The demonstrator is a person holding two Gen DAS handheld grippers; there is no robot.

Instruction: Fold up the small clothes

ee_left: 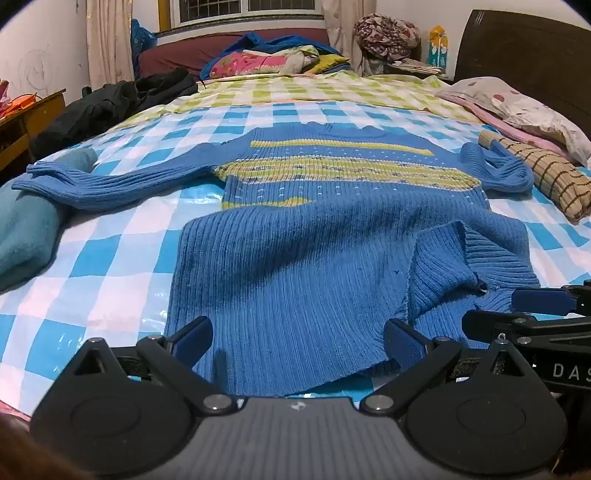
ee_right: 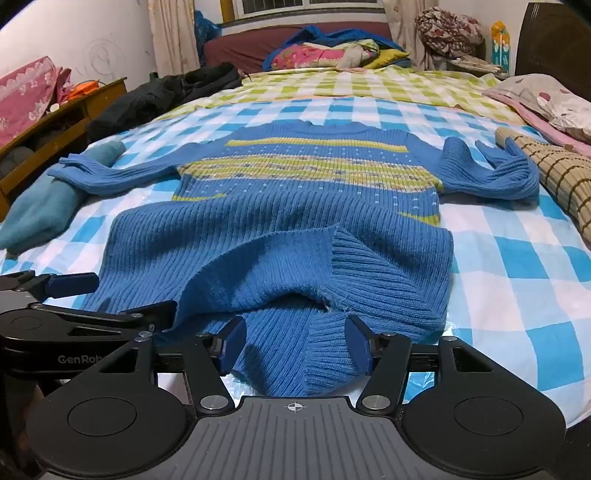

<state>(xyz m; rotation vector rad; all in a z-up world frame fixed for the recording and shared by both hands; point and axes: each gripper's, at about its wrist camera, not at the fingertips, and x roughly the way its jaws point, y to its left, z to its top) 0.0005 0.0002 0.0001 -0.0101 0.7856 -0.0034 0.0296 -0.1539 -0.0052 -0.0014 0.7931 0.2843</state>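
Left gripper (ee_left: 298, 341): wide open, straddling sweater (ee_left: 332, 206) hem, gripping nothing. Right gripper (ee_right: 295, 345): open likewise, jaws flanking the turned-up hem corner (ribbed edge flipped over). Sweater: spread on checked bed (ee_right: 517, 266), sleeves out sideways, neck far.

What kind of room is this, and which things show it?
Most likely a home bedroom: a bed under a checkered sheet, a pillow by the dark headboard, and a curtained window.
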